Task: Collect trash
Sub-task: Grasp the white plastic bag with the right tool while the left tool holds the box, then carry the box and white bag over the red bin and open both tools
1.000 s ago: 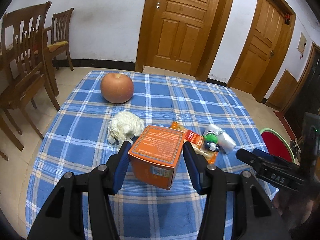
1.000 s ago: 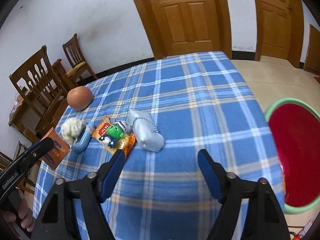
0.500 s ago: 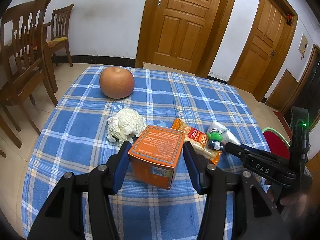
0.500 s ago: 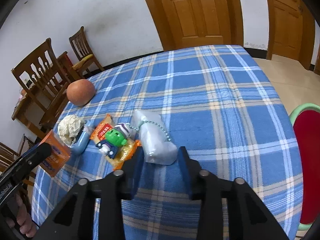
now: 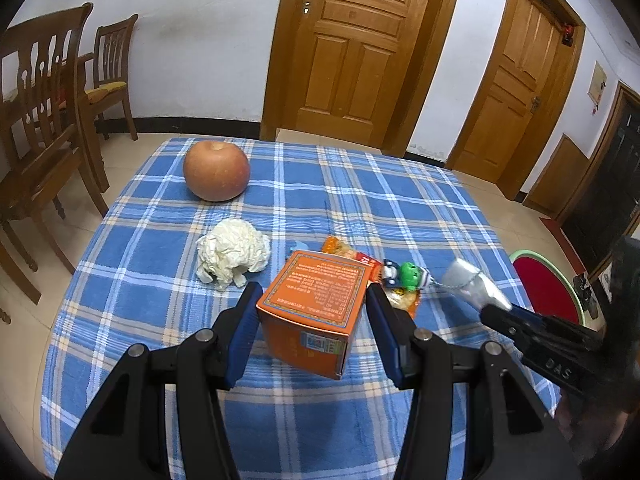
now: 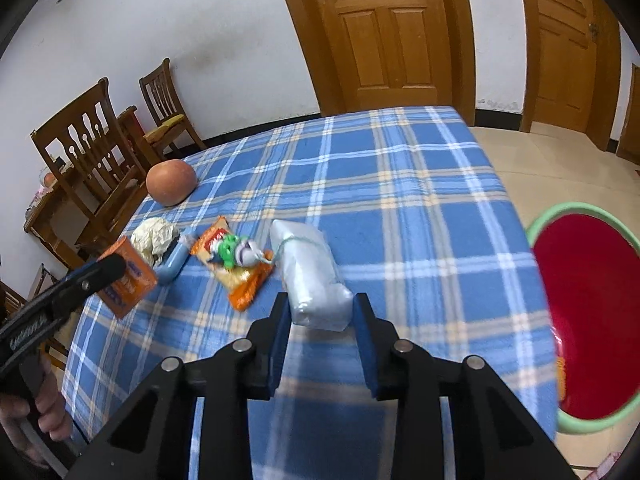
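- Left wrist view: the left gripper (image 5: 312, 312) is seen clamped on an orange box (image 5: 316, 312), one blue pad pressed to each side face, and the box is held tilted above the blue checked tablecloth (image 5: 360, 200)
- A crumpled white paper ball (image 5: 232, 254) is seen just left of the box, and an apple (image 5: 216, 176) lies farther back, well apart from it
- An orange snack packet (image 5: 352, 254) and a small green toy (image 5: 408, 274) are partly hidden behind the box; a silver pouch (image 5: 474, 288) is seen at the tip of the right gripper (image 5: 496, 312), lifted at its near end
- Compared with a second ago, the grip on the box is unchanged, while the right gripper has been brought in onto the pouch
- Right wrist view: the right gripper (image 6: 320, 316) is seen closed on the near end of the silver pouch (image 6: 308, 268), both pads pressed to its sides; its jaws have just been closing, with the pouch between them
- The toy (image 6: 234, 250) is joined to the pouch by a thin chain and rests on the snack packet (image 6: 236, 280)
- A red basin with a green rim (image 6: 538, 224) is seen off the right edge of the table
- A second ago these jaws stood wide over bare cloth
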`<state>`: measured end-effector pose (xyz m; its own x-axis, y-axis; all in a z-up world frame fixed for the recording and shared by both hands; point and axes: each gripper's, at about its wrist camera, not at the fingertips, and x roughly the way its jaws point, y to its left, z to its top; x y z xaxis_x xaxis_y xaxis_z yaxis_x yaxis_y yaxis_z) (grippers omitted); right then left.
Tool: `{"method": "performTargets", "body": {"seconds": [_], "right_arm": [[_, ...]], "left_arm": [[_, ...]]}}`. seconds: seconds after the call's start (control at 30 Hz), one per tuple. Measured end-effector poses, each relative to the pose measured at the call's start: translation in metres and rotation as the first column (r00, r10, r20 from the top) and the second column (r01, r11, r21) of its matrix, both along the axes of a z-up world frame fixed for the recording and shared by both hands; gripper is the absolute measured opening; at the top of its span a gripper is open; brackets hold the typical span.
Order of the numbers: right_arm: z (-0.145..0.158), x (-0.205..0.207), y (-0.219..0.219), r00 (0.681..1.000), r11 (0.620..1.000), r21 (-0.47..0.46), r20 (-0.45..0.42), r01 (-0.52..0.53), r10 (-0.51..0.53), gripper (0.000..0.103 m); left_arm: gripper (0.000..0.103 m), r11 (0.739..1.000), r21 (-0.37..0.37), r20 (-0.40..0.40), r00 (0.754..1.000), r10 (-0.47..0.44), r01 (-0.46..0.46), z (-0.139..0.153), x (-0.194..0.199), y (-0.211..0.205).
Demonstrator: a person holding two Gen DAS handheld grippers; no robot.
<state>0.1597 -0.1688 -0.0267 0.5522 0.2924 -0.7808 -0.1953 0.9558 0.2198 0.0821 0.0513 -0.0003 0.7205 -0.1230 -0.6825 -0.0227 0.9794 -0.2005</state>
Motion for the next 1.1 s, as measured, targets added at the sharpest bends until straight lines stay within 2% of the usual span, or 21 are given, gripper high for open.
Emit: {"method": "performTargets", "body": {"seconds": [0.23,0.57,1.1], "right_arm": [[0.017,-0.028,-0.028,0.998,0.999,-0.024,0.046,0.046,-0.045,0.034],[0.034,-0.054,-0.070,0.984,0.989,-0.009,0.097,0.150,-0.148,0.034],[0.030,-0.087,-0.158,0.919,0.923,0.004,0.096,0.384,-0.382,0.034]], "left_arm": [[0.053,1.000,0.003,0.012,1.000,-0.027,0.027,0.007,-0.005,-0.013],[0.053,0.996,0.003,0.033,0.996,-0.087,0.087,0.019,-0.009,-0.042],[0.053,0.963,0.020,0.045,0.962,-0.268,0.268,0.027,0.000,-0.131]]}}
